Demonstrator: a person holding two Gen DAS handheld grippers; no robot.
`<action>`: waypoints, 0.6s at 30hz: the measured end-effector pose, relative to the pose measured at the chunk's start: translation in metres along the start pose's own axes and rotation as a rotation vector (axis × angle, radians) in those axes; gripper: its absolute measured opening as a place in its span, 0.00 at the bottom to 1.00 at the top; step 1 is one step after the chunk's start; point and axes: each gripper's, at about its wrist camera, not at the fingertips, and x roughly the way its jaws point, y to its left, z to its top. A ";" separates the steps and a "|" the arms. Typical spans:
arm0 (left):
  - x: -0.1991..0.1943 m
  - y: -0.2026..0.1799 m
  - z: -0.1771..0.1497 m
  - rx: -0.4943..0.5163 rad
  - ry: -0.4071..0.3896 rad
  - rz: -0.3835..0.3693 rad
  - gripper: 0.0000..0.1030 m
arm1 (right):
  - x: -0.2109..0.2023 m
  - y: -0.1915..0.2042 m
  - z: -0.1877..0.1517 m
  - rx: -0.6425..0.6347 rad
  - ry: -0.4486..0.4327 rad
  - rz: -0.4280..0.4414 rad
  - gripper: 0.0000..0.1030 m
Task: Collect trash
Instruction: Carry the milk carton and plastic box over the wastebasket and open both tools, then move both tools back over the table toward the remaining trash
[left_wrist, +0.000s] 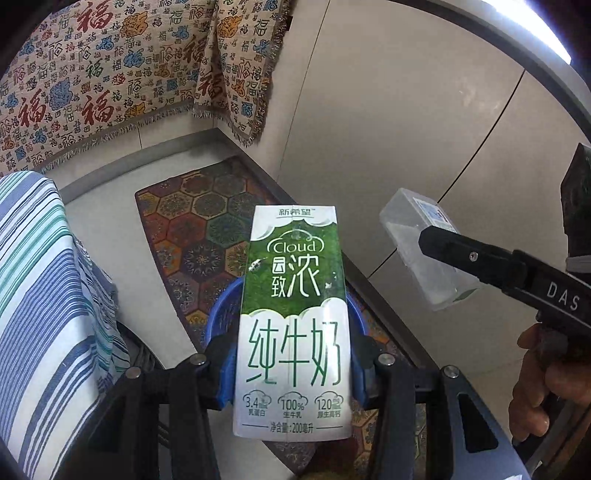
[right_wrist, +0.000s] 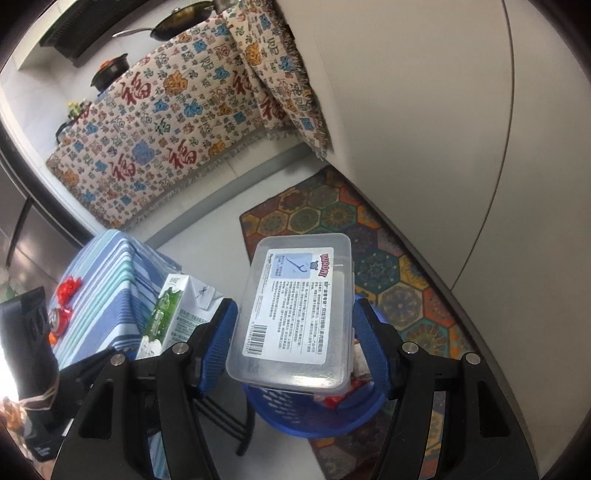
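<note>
Left gripper (left_wrist: 291, 373) is clamped on the milk carton (left_wrist: 293, 317), held over the blue bin (left_wrist: 221, 314) on the patterned rug (left_wrist: 192, 221). Right gripper (right_wrist: 291, 347) squeezes the clear plastic box (right_wrist: 295, 314), also above the bin. Risk: both items crowd the same opening (carton just beside the box), so letting go together could knock one onto the rug. Only the right wrist view shows wrappers already inside the bin and red scraps (right_wrist: 68, 288) on the striped cloth (right_wrist: 107, 280).
</note>
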 end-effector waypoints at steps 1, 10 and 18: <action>0.003 -0.001 0.001 0.004 0.002 0.001 0.47 | 0.001 -0.001 0.001 0.008 0.000 0.005 0.64; 0.035 0.002 0.008 0.002 0.018 0.003 0.69 | -0.015 -0.002 0.009 0.073 -0.102 -0.002 0.81; -0.049 0.012 0.004 -0.042 -0.084 -0.016 0.69 | -0.036 0.015 0.016 0.030 -0.199 -0.083 0.89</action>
